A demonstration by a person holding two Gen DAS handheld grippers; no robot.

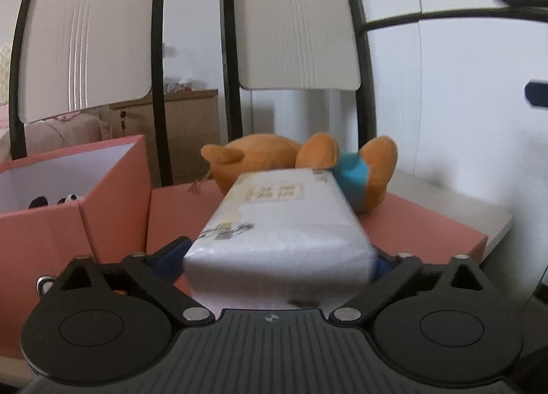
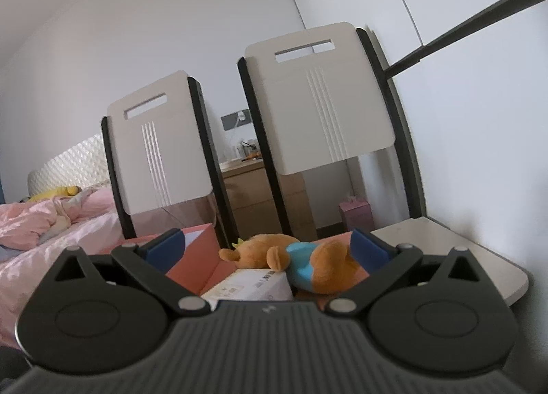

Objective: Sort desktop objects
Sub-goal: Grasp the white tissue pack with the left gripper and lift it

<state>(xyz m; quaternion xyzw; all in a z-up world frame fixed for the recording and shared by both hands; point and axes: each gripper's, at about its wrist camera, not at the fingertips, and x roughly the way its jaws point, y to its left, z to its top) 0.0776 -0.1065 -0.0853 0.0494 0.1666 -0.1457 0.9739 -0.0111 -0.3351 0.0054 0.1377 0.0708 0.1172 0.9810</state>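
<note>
A bedroom: white walls, two white folding chairs with black frames at the far side, a wooden cabinet between them, and a bed with pink bedding off to the left. The pale tabletop carries a flat pink sheet or lid, and on it, at the left, an open pink box with a black-and-white toy just visible inside.

The left tool is clamped on the near end of a white tissue pack, its blue pads pressed to both sides. The pack lies lengthwise away from the camera, its far end against an orange plush toy in a blue top.

The right tool hangs with its fingers apart, holding nothing, above the near side of the plush.

To do this well, I would judge: lift the soft pack straight up before swinging left toward the box, so its far end does not drag the plush along.

The pack bears a boxed label and printing, too blurred to read.
</note>
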